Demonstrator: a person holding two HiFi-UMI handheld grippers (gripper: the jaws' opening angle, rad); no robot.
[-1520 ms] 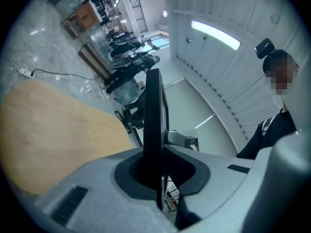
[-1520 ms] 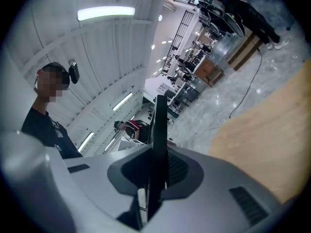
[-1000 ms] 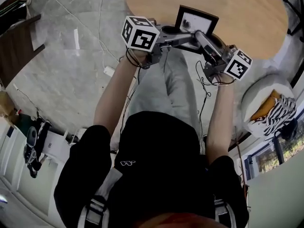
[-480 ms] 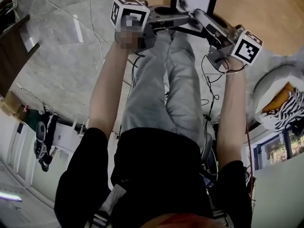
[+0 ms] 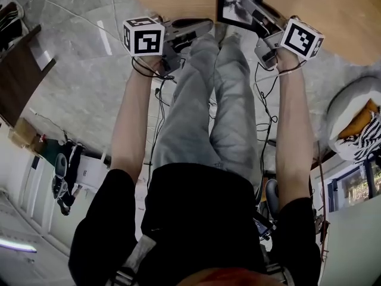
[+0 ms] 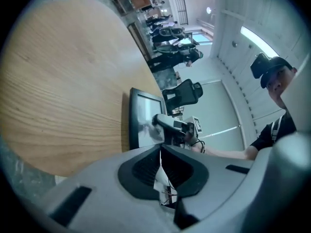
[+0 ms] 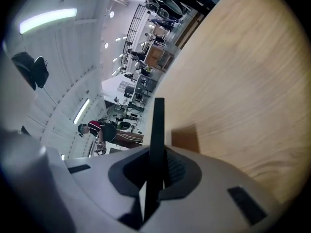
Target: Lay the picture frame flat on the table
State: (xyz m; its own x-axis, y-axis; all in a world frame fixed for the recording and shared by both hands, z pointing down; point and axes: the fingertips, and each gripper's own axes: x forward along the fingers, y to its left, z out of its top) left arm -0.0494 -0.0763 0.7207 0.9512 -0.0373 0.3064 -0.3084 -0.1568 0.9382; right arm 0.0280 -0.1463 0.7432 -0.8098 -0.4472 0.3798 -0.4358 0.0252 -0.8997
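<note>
The black picture frame [image 5: 239, 2] stands near the front edge of the round wooden table [image 5: 321, 11]. My right gripper [image 5: 245, 6] grips the frame's right side, and its jaws are closing on that edge. In the right gripper view the frame [image 7: 156, 125] shows edge-on as a black bar between the pads of the right gripper [image 7: 154, 166]. My left gripper [image 5: 205, 24] is shut and empty, left of the frame and clear of it. In the left gripper view the left gripper [image 6: 160, 152] points at the frame [image 6: 141, 118].
The person's legs [image 5: 208, 100] reach under the table's edge. A white round seat with striped cloth [image 5: 357, 130] is at the right. Dark wooden furniture [image 5: 18, 70] is at the left, and cables [image 5: 262, 118] lie on the stone floor.
The left gripper has let go at the frame's lower left and drawn back leftward, jaws shut. The right gripper stays on the frame. Both hands sit higher in the head view.
</note>
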